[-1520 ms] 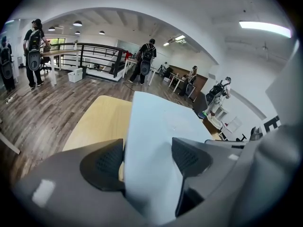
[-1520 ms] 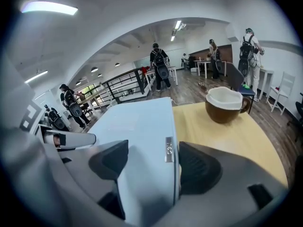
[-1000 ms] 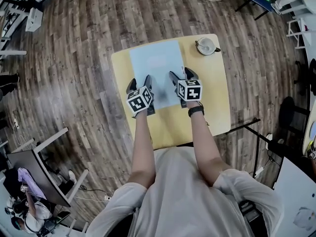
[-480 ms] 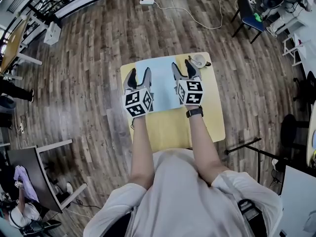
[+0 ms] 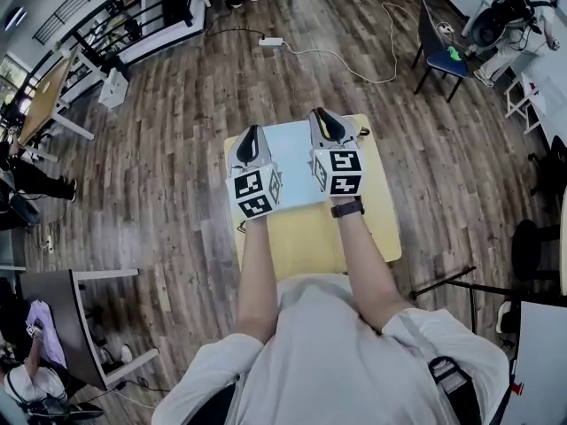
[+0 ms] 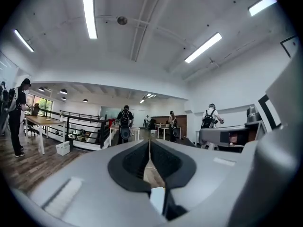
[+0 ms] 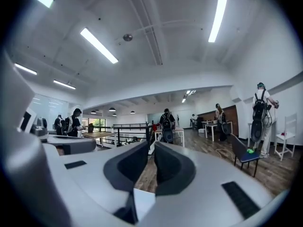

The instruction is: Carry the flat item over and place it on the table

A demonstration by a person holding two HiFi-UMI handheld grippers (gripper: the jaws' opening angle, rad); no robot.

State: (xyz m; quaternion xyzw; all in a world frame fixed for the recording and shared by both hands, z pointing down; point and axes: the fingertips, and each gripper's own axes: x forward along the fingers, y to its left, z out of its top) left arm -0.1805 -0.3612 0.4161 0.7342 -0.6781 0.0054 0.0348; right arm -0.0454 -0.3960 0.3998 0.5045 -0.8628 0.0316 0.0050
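Observation:
A pale blue flat sheet [image 5: 294,162] lies on the small yellow table [image 5: 306,233], with its side edges hidden behind the two grippers. Both grippers are held up above the table and point forward across the room. My left gripper [image 5: 251,135] is closing; in the left gripper view its dark pads [image 6: 135,162] stand only a thin slit apart, and nothing is between them. My right gripper [image 5: 324,118] is closing too. In the right gripper view its pads [image 7: 173,167] leave a narrow gap that shows only the wood floor.
Wood floor surrounds the table. A chair with a blue seat [image 5: 440,51] stands at the back right, and a power strip [image 5: 270,41] with a white cable lies behind the table. Desks and a black railing [image 5: 133,25] fill the back left. Several people stand far off.
Both grippers have risen from the sheet's near edge and tilted forward. Their jaws have gone from wide open to nearly together. The head view now takes in more of the room beyond the table.

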